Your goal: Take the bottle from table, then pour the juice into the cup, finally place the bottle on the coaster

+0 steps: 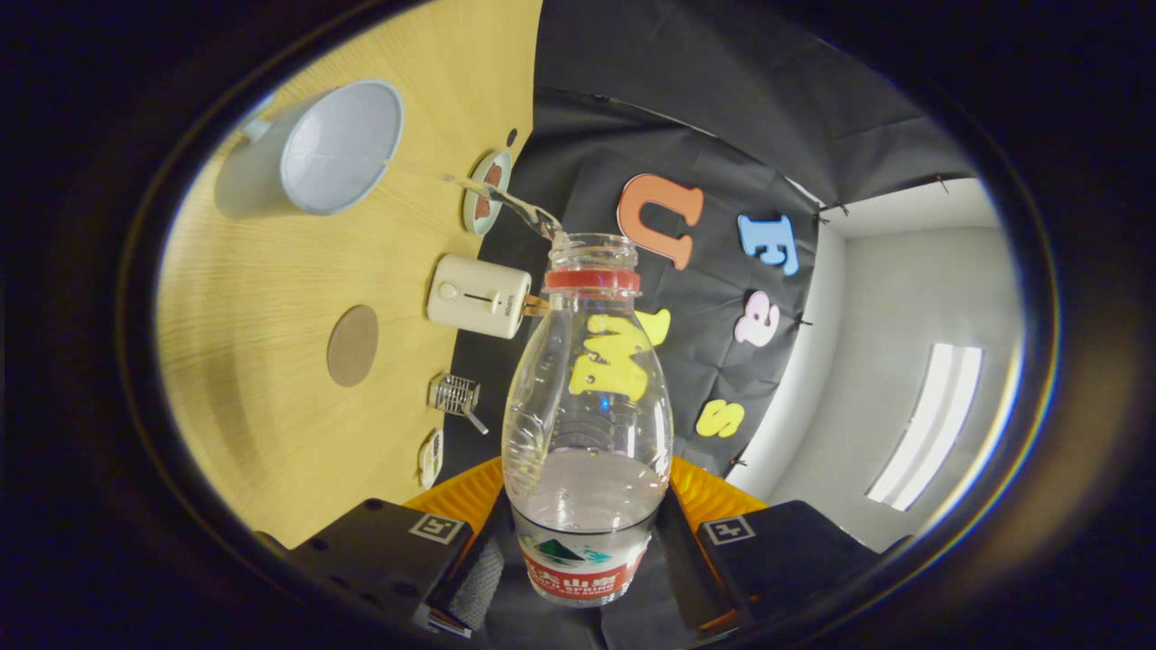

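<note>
My gripper [585, 551] is shut on the lower part of a clear plastic bottle [587, 397], one finger on each side by its label. The bottle has a red neck ring and no cap, and it is tipped over sideways relative to the wooden table [271, 424]. Some pale liquid sits in its lower half. A thin stream [506, 203] leaves the bottle mouth and arcs toward the light blue cup [339, 144], which stands on the table beyond the fingers. A round brown coaster [352, 345] lies on the table nearer than the cup.
A white boxy appliance [479, 296] stands by the table's far edge, between the coaster and the bottle neck. Along that edge are a small dish [486, 191], a little wire rack [456, 394] and a small flat item [432, 458]. Black cloth wall lies behind.
</note>
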Demonstrator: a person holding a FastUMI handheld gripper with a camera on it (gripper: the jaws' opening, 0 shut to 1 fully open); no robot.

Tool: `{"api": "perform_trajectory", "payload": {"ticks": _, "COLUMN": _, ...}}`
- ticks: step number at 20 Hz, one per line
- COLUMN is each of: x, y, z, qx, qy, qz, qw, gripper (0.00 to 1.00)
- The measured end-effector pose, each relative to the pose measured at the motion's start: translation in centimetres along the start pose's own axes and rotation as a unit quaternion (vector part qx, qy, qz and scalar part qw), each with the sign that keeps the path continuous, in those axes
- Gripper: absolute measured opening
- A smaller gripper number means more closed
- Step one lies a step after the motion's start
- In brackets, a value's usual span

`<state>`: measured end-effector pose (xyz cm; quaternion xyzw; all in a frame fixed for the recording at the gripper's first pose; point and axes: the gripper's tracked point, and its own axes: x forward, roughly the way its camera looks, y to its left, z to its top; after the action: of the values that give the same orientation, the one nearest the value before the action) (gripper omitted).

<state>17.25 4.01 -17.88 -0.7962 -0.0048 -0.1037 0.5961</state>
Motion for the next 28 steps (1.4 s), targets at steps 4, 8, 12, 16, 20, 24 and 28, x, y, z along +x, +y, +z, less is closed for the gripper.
{"api": "perform_trajectory", "payload": {"ticks": 4, "x": -0.1, "y": -0.1, "z": -0.1, "qx": -0.006, "qy": 0.001, "qz": -0.001, "qw": 1.0, "gripper": 0.81}}
{"api": "perform_trajectory", "payload": {"ticks": 8, "x": -0.2, "y": -0.5, "z": 0.0, "qx": -0.011, "qy": 0.001, "qz": -0.004, "qw": 1.0, "gripper": 0.81}}
{"api": "perform_trajectory", "payload": {"ticks": 12, "x": -0.3, "y": -0.6, "z": 0.1, "qx": -0.018, "qy": -0.001, "qz": -0.01, "qw": 1.0, "gripper": 0.81}}
{"api": "perform_trajectory", "payload": {"ticks": 16, "x": -0.3, "y": -0.8, "z": 0.0, "qx": -0.023, "qy": 0.003, "qz": -0.012, "qw": 1.0, "gripper": 0.81}}
{"api": "perform_trajectory", "payload": {"ticks": 20, "x": -0.2, "y": -0.9, "z": 0.0, "qx": -0.029, "qy": 0.001, "qz": -0.012, "qw": 1.0, "gripper": 0.81}}
{"api": "perform_trajectory", "payload": {"ticks": 24, "x": -0.3, "y": -1.0, "z": 0.1, "qx": -0.034, "qy": 0.0, "qz": -0.012, "qw": 0.999, "gripper": 0.81}}
{"api": "perform_trajectory", "payload": {"ticks": 28, "x": -0.2, "y": -1.3, "z": 0.2, "qx": -0.041, "qy": -0.003, "qz": -0.018, "qw": 0.999, "gripper": 0.81}}
